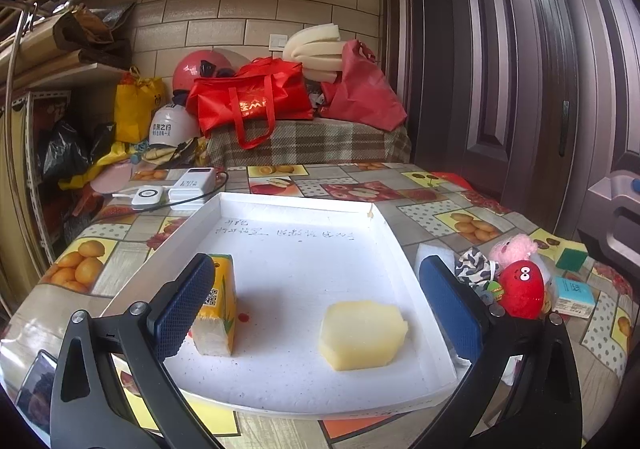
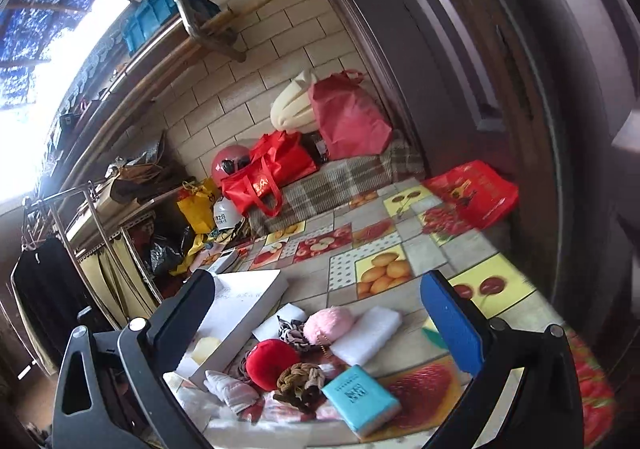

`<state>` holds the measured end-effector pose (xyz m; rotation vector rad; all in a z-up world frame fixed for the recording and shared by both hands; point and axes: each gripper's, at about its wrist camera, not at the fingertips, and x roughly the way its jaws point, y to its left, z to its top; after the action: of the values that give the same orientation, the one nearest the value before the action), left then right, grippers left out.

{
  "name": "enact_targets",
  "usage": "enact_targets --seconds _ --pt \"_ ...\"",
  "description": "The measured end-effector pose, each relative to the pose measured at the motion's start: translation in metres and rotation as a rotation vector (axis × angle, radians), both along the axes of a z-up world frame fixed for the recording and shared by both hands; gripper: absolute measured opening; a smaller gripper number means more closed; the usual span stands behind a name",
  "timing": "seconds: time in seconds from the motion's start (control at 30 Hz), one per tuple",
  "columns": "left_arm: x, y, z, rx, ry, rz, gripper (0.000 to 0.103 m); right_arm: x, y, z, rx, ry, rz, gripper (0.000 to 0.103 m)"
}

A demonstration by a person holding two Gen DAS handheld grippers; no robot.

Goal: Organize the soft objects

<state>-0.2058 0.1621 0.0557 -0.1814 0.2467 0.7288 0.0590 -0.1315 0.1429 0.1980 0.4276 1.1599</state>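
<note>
A white tray (image 1: pixel 404 249) lies on the fruit-patterned table. Inside it stand a yellow tissue pack (image 1: pixel 218 313) at the near left and a pale yellow sponge (image 1: pixel 362 333) at the near right. My left gripper (image 1: pixel 320 305) hangs open above the tray's near part, nothing between its fingers. To the tray's right lies a heap: a red plush (image 1: pixel 522 289), a pink plush (image 1: pixel 514 249) and a patterned scrunchie (image 1: pixel 474 269). My right gripper (image 2: pixel 320 313) is open above that heap, over the red plush (image 2: pixel 270 363), pink plush (image 2: pixel 328 323), brown scrunchie (image 2: pixel 300 379), blue tissue pack (image 2: pixel 360 399) and white foam (image 2: pixel 370 333).
Two white power banks (image 1: pixel 172 189) with a cable lie beyond the tray's far left corner. A green sponge (image 1: pixel 572 259) sits at the far right. A red bag (image 2: pixel 474 189) rests on the table's far edge. A dark door (image 1: pixel 520 69) stands at the right, clutter behind.
</note>
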Motion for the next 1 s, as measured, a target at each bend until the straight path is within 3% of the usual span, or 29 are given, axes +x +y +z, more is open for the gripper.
enact_targets --seconds 0.1,0.17,0.3,0.4,0.43,0.5,0.63,0.73,0.77,0.8,0.83,0.93,1.0 --pt "-0.005 0.000 0.003 -0.020 -0.052 -0.039 0.103 -0.010 -0.023 0.023 -0.017 -0.063 0.009 0.103" --pt "-0.016 -0.002 0.012 -0.062 -0.179 -0.112 0.103 -0.018 -0.031 0.041 -0.016 -0.079 0.058 0.103" --pt "-0.033 -0.006 0.042 -0.211 -0.539 -0.364 0.103 -0.040 -0.032 0.077 0.064 -0.052 0.226 0.103" --pt "-0.034 -0.015 0.071 -0.334 -0.860 -0.647 0.103 -0.058 -0.016 0.096 0.137 0.002 0.385 0.103" --pt "-0.030 -0.021 0.082 -0.364 -0.916 -0.724 0.103 -0.062 -0.008 0.099 0.151 0.022 0.429 0.103" --pt "-0.014 -0.042 0.109 -0.379 -0.965 -0.938 0.103 -0.073 0.013 0.105 0.172 0.064 0.510 0.103" --pt "0.013 -0.105 0.149 -0.309 -0.948 -1.317 0.103 -0.091 0.060 0.110 0.229 0.197 0.661 0.103" --pt "0.037 -0.141 0.159 -0.404 -0.946 -1.595 0.103 -0.094 0.093 0.108 0.273 0.343 0.732 0.103" --pt "0.039 -0.146 0.158 -0.419 -0.982 -1.622 0.103 -0.093 0.101 0.105 0.284 0.390 0.753 0.103" --pt "0.032 -0.144 0.155 -0.376 -1.099 -1.599 0.103 -0.090 0.107 0.102 0.304 0.439 0.770 0.103" --pt "0.029 -0.143 0.154 -0.347 -1.154 -1.622 0.103 -0.085 0.112 0.098 0.340 0.499 0.777 0.103" --pt "0.033 -0.141 0.154 -0.405 -1.172 -1.659 0.103 -0.073 0.113 0.094 0.370 0.546 0.728 0.103" --pt "0.037 -0.144 0.154 -0.412 -1.162 -1.636 0.103 -0.063 0.113 0.088 0.393 0.582 0.696 0.103"
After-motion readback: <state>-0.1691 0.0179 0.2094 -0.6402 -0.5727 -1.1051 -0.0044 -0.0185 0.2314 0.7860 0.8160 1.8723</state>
